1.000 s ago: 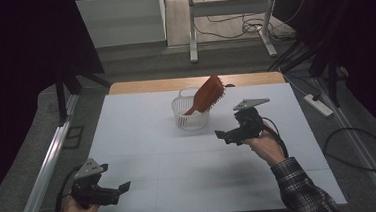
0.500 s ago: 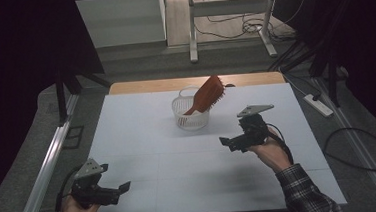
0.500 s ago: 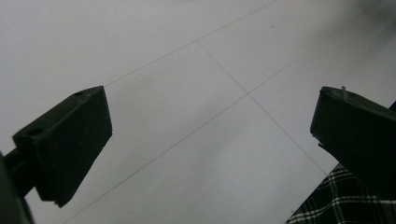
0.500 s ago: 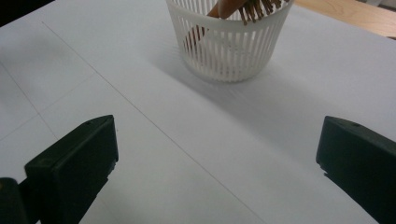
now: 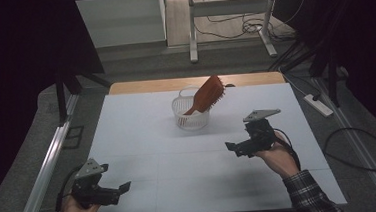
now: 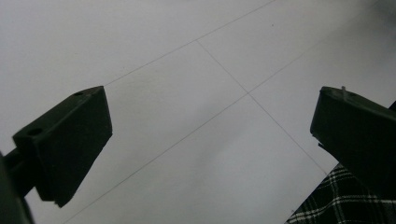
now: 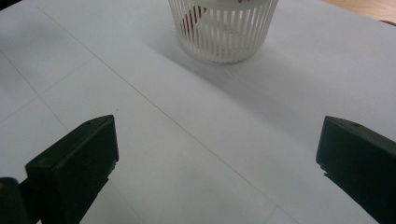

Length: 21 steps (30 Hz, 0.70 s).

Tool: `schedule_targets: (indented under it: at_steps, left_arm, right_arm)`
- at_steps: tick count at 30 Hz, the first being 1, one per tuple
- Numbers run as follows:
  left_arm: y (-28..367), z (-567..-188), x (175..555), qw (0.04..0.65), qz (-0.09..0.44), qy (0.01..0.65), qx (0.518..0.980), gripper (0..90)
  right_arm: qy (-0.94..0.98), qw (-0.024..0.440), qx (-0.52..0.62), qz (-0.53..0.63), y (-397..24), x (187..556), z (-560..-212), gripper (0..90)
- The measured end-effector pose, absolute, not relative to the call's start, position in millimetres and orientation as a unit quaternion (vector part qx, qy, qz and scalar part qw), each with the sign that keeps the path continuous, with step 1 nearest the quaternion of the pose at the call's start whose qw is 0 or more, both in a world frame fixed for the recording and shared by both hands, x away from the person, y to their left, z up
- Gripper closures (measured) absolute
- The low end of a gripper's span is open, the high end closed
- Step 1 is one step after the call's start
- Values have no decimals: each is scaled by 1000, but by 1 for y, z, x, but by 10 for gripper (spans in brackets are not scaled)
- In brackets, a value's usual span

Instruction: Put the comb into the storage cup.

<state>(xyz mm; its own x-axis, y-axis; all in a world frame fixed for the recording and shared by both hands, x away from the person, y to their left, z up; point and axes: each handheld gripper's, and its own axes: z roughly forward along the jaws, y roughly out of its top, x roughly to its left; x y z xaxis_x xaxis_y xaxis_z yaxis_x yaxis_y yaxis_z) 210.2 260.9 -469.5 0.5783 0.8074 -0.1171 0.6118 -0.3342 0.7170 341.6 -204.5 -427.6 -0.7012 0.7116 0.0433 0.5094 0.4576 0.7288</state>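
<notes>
A reddish-brown hairbrush [image 5: 207,93] stands handle-down, leaning to the right, in a white slatted basket [image 5: 190,115] at the far middle of the white table. The basket [image 7: 223,29] fills the top of the right gripper view. My right gripper [image 5: 235,148] is held above the table, right of and nearer than the basket, its jaws wide apart and empty. At the near left corner my left gripper [image 5: 122,189] is open too, over bare table, with nothing between its jaws.
The white table top [image 5: 153,138] has a wooden strip [image 5: 149,85] along its far edge. A metal rail [image 5: 45,171] runs down the left side. A power strip [image 5: 317,104] and cables lie on the floor to the right.
My right gripper has drawn back from the basket toward the near right. The left gripper, brush and basket have stayed put.
</notes>
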Motion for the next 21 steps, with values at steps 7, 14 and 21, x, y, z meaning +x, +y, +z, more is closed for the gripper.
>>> schedule_targets:
  at_steps: [7, 14, 21]
  left_arm:
    - [261, -470, 210, 373, 131, 440, 806, 0]
    - [261, -470, 211, 373, 129, 442, 806, 0]
    - [261, -470, 210, 373, 129, 442, 806, 0]
  right_arm:
    - [843, 135, 366, 370, -213, 335, -428, 0]
    - [843, 145, 368, 365, -223, 326, -428, 0]
    - [839, 146, 376, 365, -233, 319, -429, 0]
